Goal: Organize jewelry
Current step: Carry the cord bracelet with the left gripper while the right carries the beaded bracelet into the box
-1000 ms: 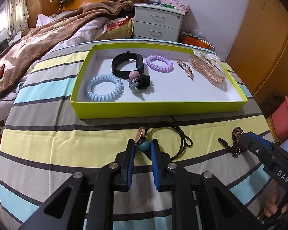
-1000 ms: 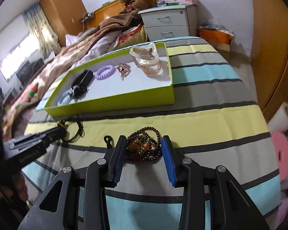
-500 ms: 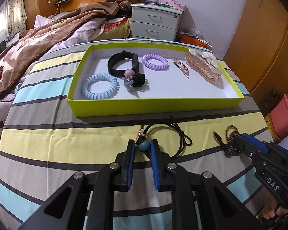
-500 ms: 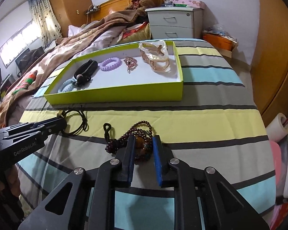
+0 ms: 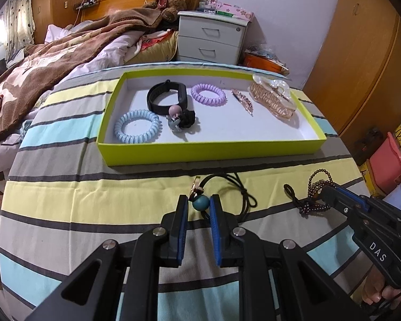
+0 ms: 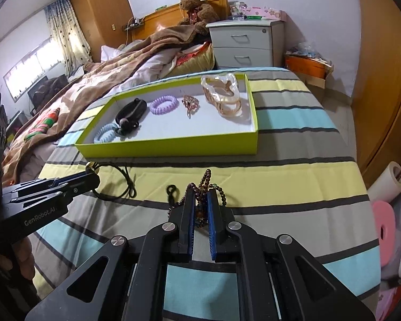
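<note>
1. The left gripper is pinching the teal bead of a black cord necklace. Its blue pads press on either side of the bead. The cord loops away ahead of it and to its right on the striped bedspread.
2. The right gripper is pressed together on a bunch of dark beaded bracelet. Part of the strand rises from between its fingertips. A loose tail with a small black loop trails off to its left.
3. The relation that matters is that the yellow-green tray lies straight ahead of both grippers, beyond a bare strip of bedspread. Its long axis runs crosswise to the fingers.
4. The near wall faces each gripper, so in my judgement each piece must be lifted over that wall before being set down.
5. The left gripper sits in front of the tray's middle. The right gripper sits toward the tray's right end, nearer the open white floor in front of the clear hair claws.
6. Count inside the tray:
   - two coil hair ties, one blue and one purple
   - one black band
   - one black hair tie with charms
   - one sparkly clip
   - what looks like two clear claws stacked together, though I cannot tell for certain.
7. Count outside the tray: two pieces, one in each gripper.
</note>
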The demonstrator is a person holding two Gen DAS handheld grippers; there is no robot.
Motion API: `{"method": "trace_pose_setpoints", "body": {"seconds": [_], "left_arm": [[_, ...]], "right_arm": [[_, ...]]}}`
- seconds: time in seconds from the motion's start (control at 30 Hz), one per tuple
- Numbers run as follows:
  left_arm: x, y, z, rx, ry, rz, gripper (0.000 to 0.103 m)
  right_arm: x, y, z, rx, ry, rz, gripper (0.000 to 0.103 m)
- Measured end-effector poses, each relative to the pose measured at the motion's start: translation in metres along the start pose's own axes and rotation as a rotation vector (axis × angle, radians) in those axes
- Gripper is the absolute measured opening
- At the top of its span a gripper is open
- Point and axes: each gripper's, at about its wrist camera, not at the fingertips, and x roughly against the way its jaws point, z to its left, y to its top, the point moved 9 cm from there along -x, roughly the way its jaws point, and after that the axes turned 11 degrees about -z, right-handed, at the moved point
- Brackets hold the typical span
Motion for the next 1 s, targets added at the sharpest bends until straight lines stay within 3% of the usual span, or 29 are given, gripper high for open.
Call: {"method": "trace_pose_setpoints", "body": {"seconds": [0.57, 1.0], "left_arm": [[0.03, 0.037, -0.005, -0.007, -0.038, -0.087, 0.017], [0.022, 0.075, -0.012, -0.014, -0.072, -0.117, 0.017]], "right_arm": [[0.024, 0.044, 0.009, 0.021, 0.015, -0.107, 0.009], [0.014, 0.074, 0.006, 0.034, 0.009, -0.134, 0.009]]}}
